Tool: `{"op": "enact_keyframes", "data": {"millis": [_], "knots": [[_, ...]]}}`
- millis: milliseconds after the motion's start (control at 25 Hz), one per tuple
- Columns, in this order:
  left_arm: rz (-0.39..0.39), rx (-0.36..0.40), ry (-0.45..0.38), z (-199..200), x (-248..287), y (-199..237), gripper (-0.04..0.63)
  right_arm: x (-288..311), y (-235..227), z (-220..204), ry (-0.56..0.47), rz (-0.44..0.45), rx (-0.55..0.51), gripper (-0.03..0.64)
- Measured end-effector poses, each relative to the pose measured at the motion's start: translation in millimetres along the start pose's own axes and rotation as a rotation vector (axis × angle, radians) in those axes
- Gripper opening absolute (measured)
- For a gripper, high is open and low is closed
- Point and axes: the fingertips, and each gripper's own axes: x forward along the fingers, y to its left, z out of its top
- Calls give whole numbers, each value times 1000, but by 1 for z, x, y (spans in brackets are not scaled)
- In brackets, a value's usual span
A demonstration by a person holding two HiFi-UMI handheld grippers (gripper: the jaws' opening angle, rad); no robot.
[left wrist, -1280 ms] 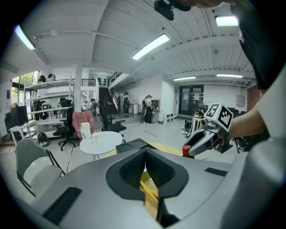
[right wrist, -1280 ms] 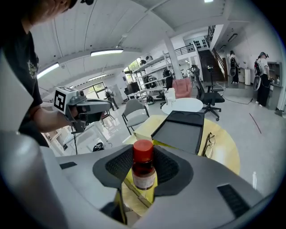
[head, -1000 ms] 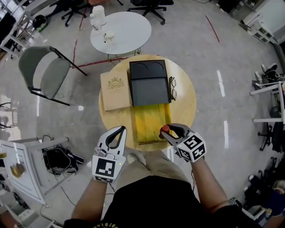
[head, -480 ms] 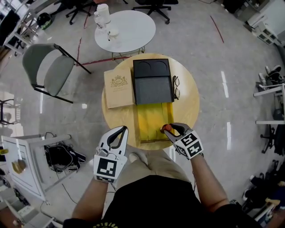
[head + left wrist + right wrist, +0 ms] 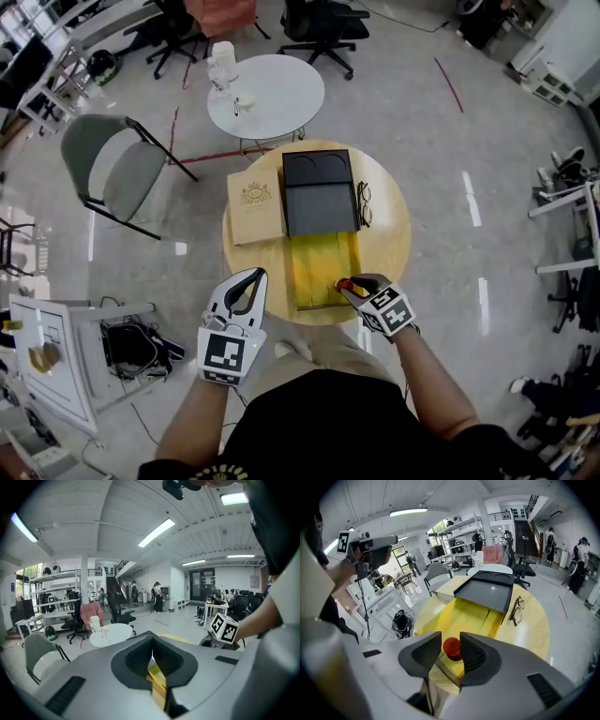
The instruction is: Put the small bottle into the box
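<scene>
Right gripper view shows the right gripper (image 5: 450,641) with its jaws just closed in a little on the red cap of the small bottle (image 5: 451,649). It looks held, though one side is hard to see. The bottle is at the corner of the yellow box (image 5: 461,613) nearest the person, on the round table (image 5: 534,630). The left gripper (image 5: 251,277) is beside the table edge, jaws together, holding nothing.

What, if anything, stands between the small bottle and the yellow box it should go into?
Nothing visible does. The small bottle, held in the right hand-held gripper whose jaws have just been closing, hangs at the near corner of the yellow box. The black tray lies at its far end.
</scene>
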Motion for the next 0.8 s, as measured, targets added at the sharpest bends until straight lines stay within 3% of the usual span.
{"op": "enact_keyframes", "data": {"millis": [120, 200, 400, 800], "knots": [[17, 1, -27, 10, -15, 3, 18, -17, 8, 13, -53, -9, 0, 115], [23, -27, -43, 14, -26, 2, 18, -33, 15, 25, -117, -12, 3, 13], [33, -94, -99, 26, -53, -1, 18, -73, 35, 53, -252, -22, -13, 14], [37, -112, -152, 50, -95, -7, 18, -154, 72, 94, -439, -68, -22, 14]]}}
